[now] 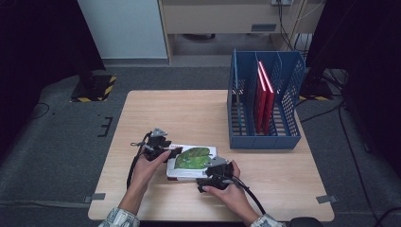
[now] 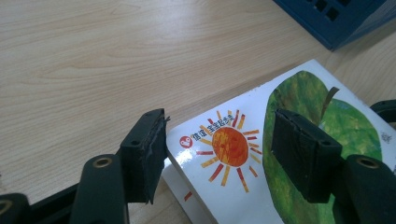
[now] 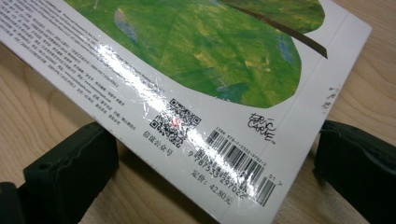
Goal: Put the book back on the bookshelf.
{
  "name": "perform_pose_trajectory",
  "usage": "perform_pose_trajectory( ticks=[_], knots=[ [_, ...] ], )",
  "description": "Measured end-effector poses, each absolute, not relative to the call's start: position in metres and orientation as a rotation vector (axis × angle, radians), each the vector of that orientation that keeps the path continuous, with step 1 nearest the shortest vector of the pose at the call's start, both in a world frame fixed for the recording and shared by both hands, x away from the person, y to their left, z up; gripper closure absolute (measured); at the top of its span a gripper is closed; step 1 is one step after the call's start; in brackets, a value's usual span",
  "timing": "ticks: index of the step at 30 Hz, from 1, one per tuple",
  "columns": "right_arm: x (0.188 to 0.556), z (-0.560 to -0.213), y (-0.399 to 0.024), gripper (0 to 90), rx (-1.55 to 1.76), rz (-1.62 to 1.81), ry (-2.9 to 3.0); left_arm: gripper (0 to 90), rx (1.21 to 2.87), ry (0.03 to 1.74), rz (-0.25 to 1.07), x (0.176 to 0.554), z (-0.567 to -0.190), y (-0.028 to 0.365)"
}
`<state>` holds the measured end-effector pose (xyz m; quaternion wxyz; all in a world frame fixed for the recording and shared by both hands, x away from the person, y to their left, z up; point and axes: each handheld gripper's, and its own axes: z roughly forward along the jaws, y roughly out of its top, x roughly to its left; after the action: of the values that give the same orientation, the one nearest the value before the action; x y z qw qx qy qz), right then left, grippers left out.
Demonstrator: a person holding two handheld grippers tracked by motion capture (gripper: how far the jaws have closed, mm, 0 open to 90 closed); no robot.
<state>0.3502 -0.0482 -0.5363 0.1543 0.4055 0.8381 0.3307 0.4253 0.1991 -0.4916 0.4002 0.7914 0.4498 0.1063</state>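
On the tabletop near the person lies a thin picture book. It looks stiff, light and shiny, so it may slip. Left tongs and right tongs stand apart around its corners, not squeezing. Pinch the edges.

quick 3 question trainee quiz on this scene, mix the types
1. True or false: the blue rack holds red books.
2. Printed on the book beside the green shape is a: A moon, B sun, C fish.
3. Fill in: the book lies on the wooden ____.
Key: 1 true; 2 B; 3 table.
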Motion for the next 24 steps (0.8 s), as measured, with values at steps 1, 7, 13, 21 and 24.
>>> perform_pose_trajectory(
  ticks=[1, 7, 13, 21, 24],
  knots=[
    [0.350, -0.537, -0.048, 0.0, 1.167, 0.952, 2.396, 35.8, 2.000, 1.137, 0.266, 0.425, -0.491, 0.199],
    [0.349, -0.539, -0.049, 0.1, 1.165, 0.986, 2.374, 30.0, 1.993, 1.133, 0.232, 0.426, -0.494, 0.201],
    [0.349, -0.539, -0.048, 0.6, 1.175, 0.989, 2.367, 22.6, 1.970, 1.144, 0.227, 0.426, -0.496, 0.202],
    [0.350, -0.539, -0.048, 1.5, 1.181, 0.988, 2.362, 15.6, 1.988, 1.139, 0.220, 0.414, -0.502, 0.209],
    [0.351, -0.539, -0.047, 1.5, 1.178, 0.988, 2.362, 14.7, 2.016, 1.136, 0.217, 0.411, -0.506, 0.211]
  ],
)
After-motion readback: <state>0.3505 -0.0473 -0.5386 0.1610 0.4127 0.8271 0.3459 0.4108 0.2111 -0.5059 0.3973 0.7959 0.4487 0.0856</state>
